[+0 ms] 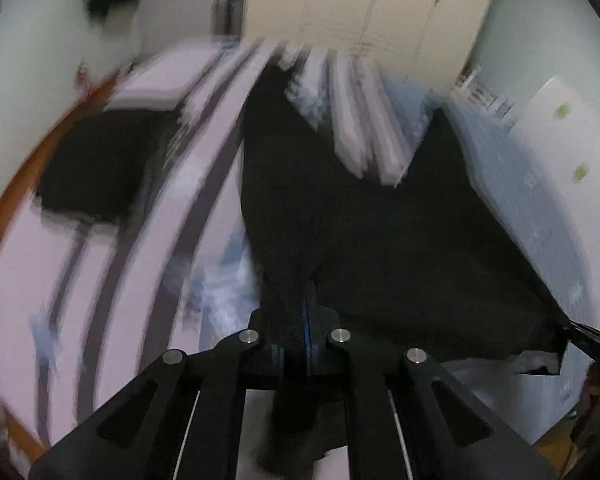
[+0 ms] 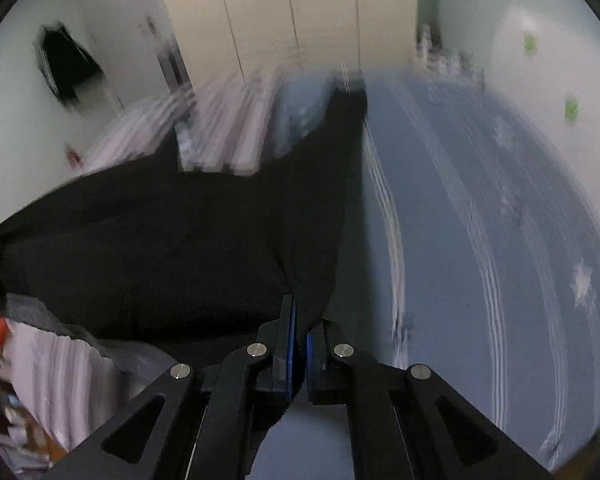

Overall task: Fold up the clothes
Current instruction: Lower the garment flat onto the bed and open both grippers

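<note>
A black garment (image 1: 360,232) hangs stretched between my two grippers above the bed. In the left wrist view my left gripper (image 1: 300,320) is shut on one edge of it, with black cloth bunched between the blue-lined pads and trailing below them. In the right wrist view my right gripper (image 2: 300,336) is shut on the opposite edge of the same black garment (image 2: 180,248), which spreads away to the left. The right gripper's tip (image 1: 580,330) shows at the garment's far corner in the left wrist view. Both views are motion-blurred.
Below lies a bed with a blue starred sheet (image 2: 480,240) and a pink striped cover (image 1: 160,220). A second dark garment (image 1: 92,168) lies on the cover at left. Cream wardrobe doors (image 2: 292,12) stand behind, white walls on both sides.
</note>
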The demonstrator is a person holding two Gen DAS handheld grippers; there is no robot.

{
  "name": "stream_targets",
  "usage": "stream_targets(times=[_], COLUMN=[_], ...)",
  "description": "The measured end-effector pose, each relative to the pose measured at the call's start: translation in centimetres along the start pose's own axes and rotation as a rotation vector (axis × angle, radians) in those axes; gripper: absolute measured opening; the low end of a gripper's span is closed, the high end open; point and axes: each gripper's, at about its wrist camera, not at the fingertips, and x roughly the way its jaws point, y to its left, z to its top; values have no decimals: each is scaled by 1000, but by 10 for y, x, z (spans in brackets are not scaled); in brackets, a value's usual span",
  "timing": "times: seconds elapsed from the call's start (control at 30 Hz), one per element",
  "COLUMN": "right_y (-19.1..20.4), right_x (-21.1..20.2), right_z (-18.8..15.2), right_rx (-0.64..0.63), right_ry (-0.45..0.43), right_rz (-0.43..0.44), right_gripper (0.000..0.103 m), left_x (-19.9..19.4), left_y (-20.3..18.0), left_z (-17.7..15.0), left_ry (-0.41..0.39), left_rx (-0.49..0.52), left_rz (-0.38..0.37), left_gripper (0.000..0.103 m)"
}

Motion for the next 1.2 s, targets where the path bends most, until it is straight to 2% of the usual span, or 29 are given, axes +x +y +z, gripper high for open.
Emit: stream_targets(times=[0.03,0.13,0.2,0.33,0.53,0.57,0.63,0.77,0.83,0.87,0.93,0.97,1.0,1.07,1.2], right_y=[-3,-9,-11,-25,-28,-30,-36,-67,-64,-59,-49,-43,-40,-34,-25], right_x=[26,72,80,77,53,47,35,42,49,50,53,55,57,61,67], right_z=[-33,-113,-135,-148,-149,-151,-155,-172,-183,-184,-181,-176,-173,-162,-132], right_rx=[19,44,34,27,11,17,34,127,110,89,62,57,59,79,88], right_ry=[55,133,130,89,31,23,19,78,96,92,81,68,62,43,-23], right_rz=[-22,-46,-40,-27,-18,-16,-39,-56,-59,-58,-29,-13,0,19,21], right_gripper=[2,2,2,2,2,1,0,0,0,0,2,8,12,25,31], left_x=[16,43,47,41,12,7,0,29,37,37,35,35,37,43,59], left_y=[6,16,20,20,31,35,45,56,59,62,67,70,72,74,71], left_z=[-21,-64,-70,-77,-75,-77,-81,-105,-110,-108,-98,-92,-84,-68,-31], left_ry=[24,47,37,12,-31,-35,-36,74,104,97,62,44,28,-2,-54], left_rx=[-3,9,5,60,38,29,-2,32,41,17,-32,-56,-73,-103,-101], left_rz=[14,45,40,32,12,15,25,92,123,118,99,93,88,79,57], left_gripper=[4,4,4,4,4,1,1,0,2,4,26,47,60,62,62])
